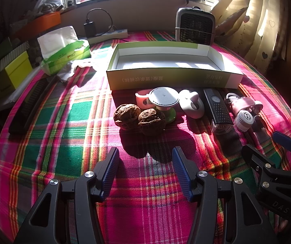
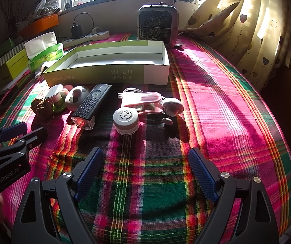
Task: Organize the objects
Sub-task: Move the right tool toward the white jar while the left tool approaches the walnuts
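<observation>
Walnuts ahead of the left claw, box beyond

Left claw (image 1: 145,170) released, empty; two walnuts (image 1: 139,118) lie just far of it, side by side; right claw (image 2: 143,172) also released, nearest the white round jar (image 2: 126,120); empty green box (image 1: 172,69) farther, long axis left-right; plaid-clothed surface (image 1: 68,126) by a sunlit window, curtain at right.
</observation>
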